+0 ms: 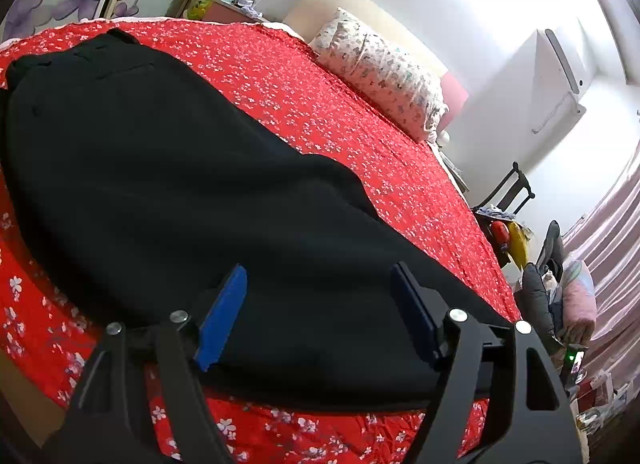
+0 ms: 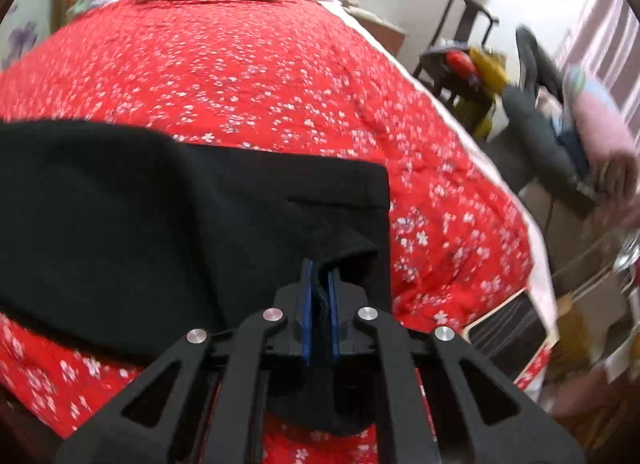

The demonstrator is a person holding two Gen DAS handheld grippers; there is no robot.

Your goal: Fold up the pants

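- A bedroom: a bed under a red flowered bedspread (image 1: 360,135), a pillow (image 1: 380,71) at its head.
- The black pants (image 1: 180,183) lie stretched along the bedspread, near its front edge.
- The right gripper (image 2: 319,284) pinches a bunched corner of the cloth, fingers nearly together; only a thin fold is held, so a pull could likely slip it free.
- The left gripper (image 1: 318,304) hovers with fingers wide over the pants, holding nothing; one-sided lifting may skew the fold.

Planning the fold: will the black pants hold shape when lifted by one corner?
Probably not: the pants sag around the right hand-held gripper pinching them. They likely drag on the red bedspread, lying flat and limp.
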